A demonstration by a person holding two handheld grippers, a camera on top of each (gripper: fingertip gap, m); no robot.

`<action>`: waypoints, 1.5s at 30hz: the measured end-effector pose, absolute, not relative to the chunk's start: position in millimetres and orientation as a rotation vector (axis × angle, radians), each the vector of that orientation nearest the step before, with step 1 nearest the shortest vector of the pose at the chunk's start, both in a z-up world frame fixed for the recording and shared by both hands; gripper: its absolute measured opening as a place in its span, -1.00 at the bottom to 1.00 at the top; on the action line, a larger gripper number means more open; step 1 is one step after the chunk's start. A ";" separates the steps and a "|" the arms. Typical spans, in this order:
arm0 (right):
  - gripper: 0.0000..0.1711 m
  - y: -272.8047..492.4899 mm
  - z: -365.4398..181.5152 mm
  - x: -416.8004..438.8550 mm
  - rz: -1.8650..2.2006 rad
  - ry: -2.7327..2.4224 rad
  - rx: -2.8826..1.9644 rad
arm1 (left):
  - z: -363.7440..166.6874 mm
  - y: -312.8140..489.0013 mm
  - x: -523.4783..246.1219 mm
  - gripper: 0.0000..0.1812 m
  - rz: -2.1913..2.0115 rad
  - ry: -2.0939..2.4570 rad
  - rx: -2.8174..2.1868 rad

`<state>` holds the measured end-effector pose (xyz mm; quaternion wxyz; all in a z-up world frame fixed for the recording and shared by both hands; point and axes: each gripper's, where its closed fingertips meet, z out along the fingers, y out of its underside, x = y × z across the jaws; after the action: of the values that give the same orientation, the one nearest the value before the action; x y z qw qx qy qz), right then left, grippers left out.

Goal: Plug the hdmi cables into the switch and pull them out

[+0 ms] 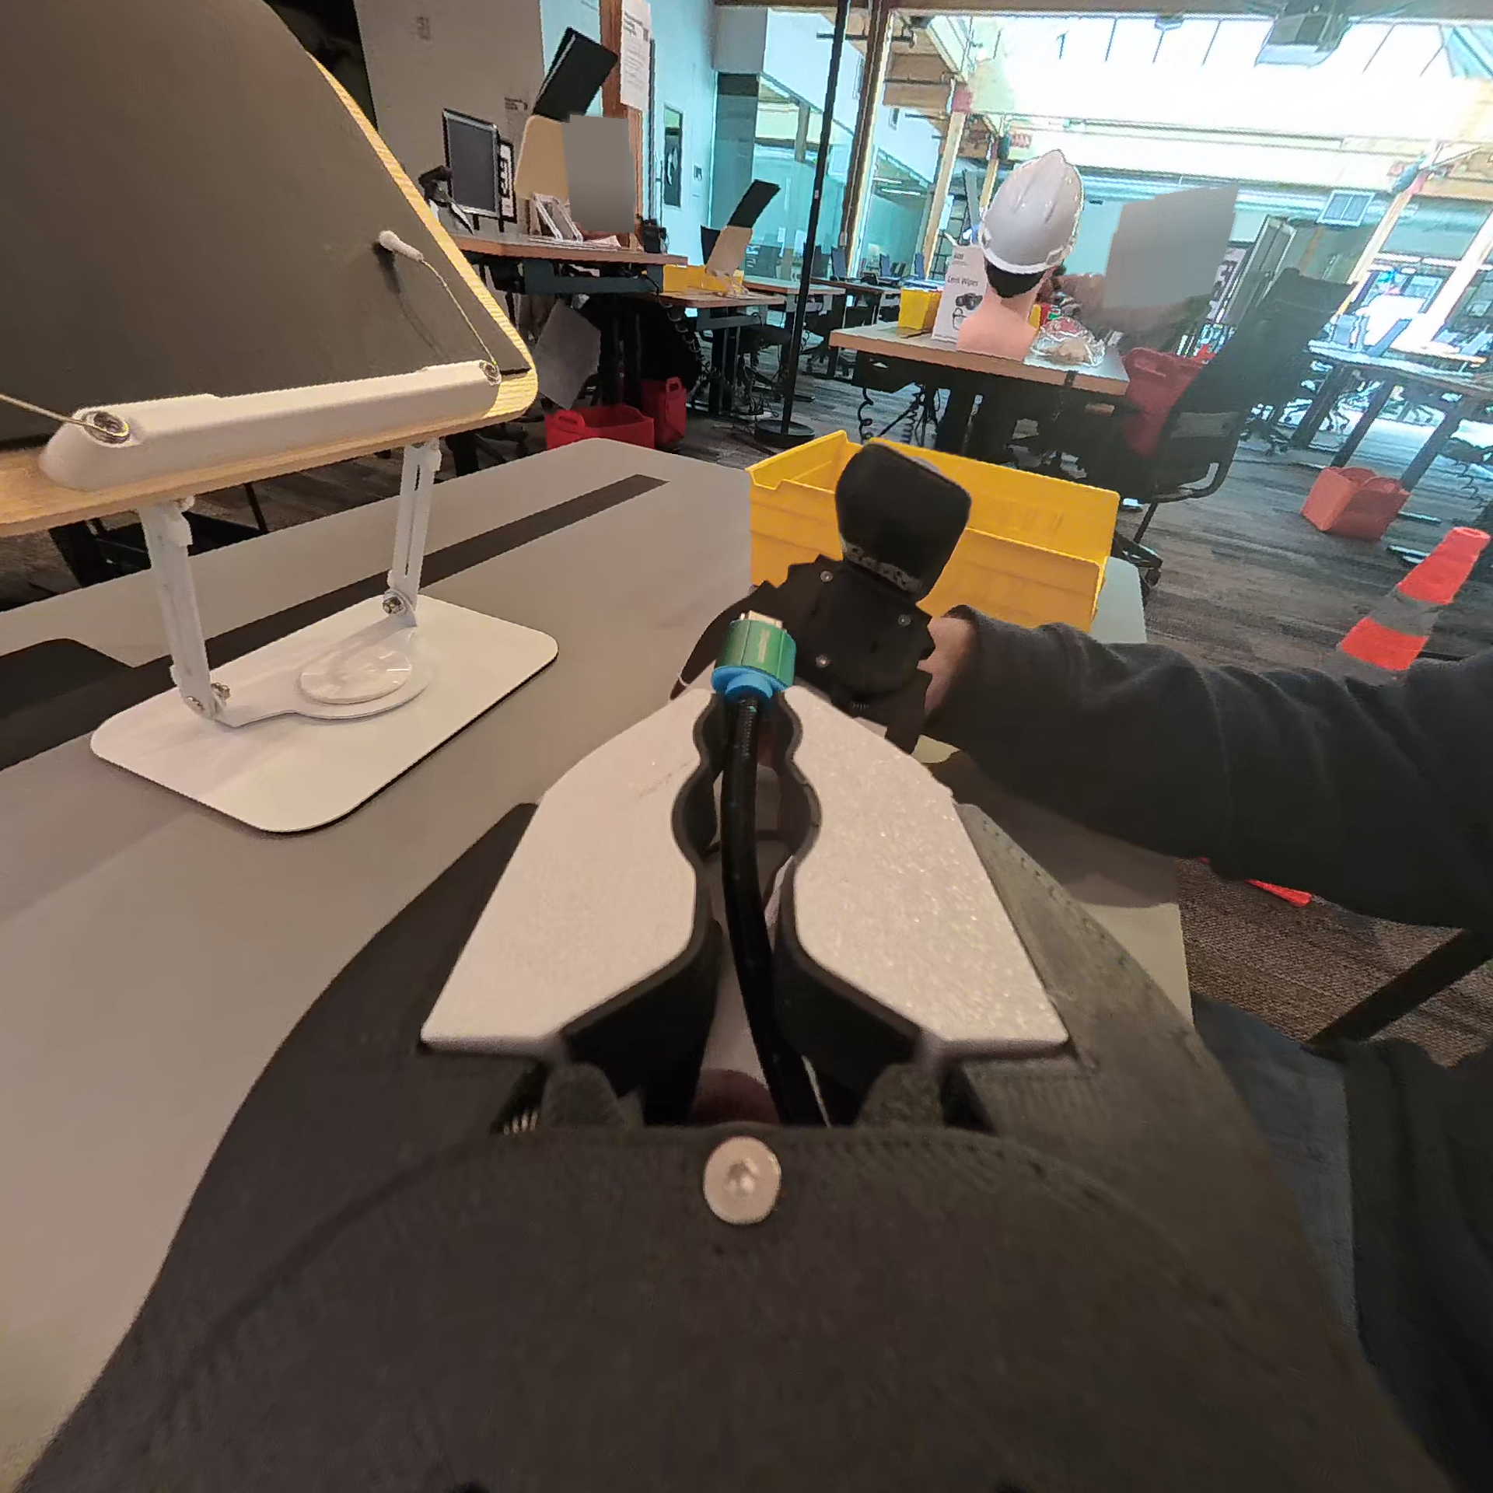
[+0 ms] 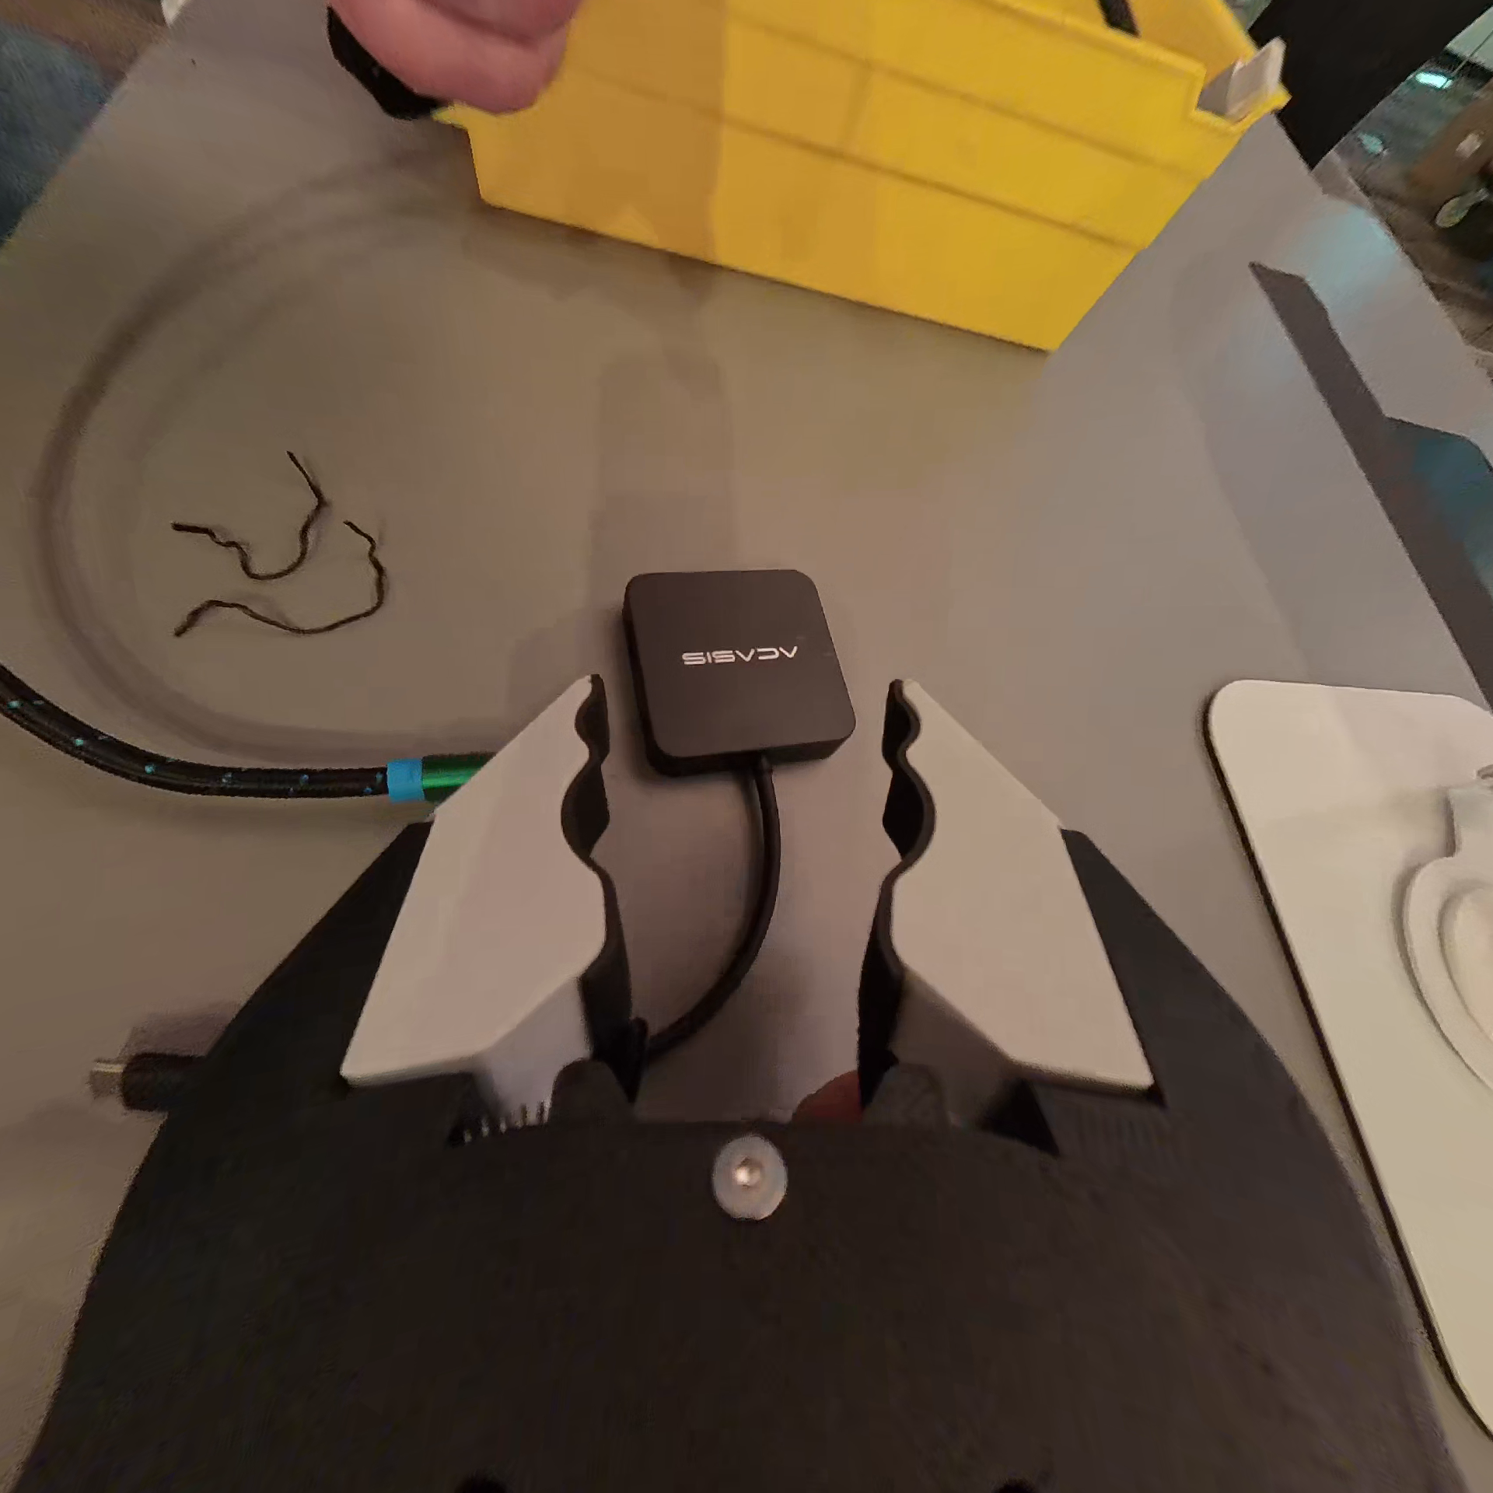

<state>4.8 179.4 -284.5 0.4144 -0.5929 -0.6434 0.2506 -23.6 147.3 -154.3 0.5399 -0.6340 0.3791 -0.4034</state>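
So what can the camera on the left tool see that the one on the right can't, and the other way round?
Only the left wrist view shows the left gripper shut on a black cable with a green plug, a tilted board on a white stand, and the workshop behind. Only the right wrist view shows the small black switch lying just ahead of the open right gripper, a second cable on the table, and loose black threads. Both show the yellow bin and the grey table.

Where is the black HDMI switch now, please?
In the right wrist view, the switch lies on the grey table, just ahead of the open right tongs.
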 end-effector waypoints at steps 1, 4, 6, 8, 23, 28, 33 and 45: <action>-0.21 180.9 -288.6 4.2 0.618 -1.633 -1.499 | -154.2 147.7 -23.9 -0.90 -0.961 0.899 -1.509; -0.19 184.9 -302.6 2.2 0.577 -1.696 -1.521 | -154.2 148.9 -25.0 -0.90 -0.959 0.897 -1.512; -0.19 186.4 -310.9 0.6 0.565 -1.731 -1.544 | -154.8 149.4 -25.3 -0.90 -0.957 0.898 -1.515; -0.21 187.9 -311.6 -1.6 0.563 -1.738 -1.543 | -155.5 149.9 -25.3 -0.90 -0.958 0.897 -1.517; -0.25 200.7 -304.3 2.0 0.639 -1.683 -1.575 | -158.6 154.3 -28.3 -0.90 -0.956 0.890 -1.529; -0.22 212.9 -314.7 -0.1 0.580 -1.702 -1.645 | -159.2 154.0 -27.7 -0.90 -0.957 0.894 -1.531; -0.30 217.9 -314.0 -3.5 0.631 -1.687 -1.672 | -159.7 154.5 -28.1 -0.89 -0.954 0.894 -1.534; -0.30 233.3 -315.4 22.5 0.454 -1.587 -1.806 | -161.5 159.4 -33.3 -0.90 -0.946 0.879 -1.547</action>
<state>22.5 233.3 -315.4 0.3407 -0.6940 -0.6098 0.1743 -33.3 159.4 -161.5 0.5340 -0.6491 0.3690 -0.3968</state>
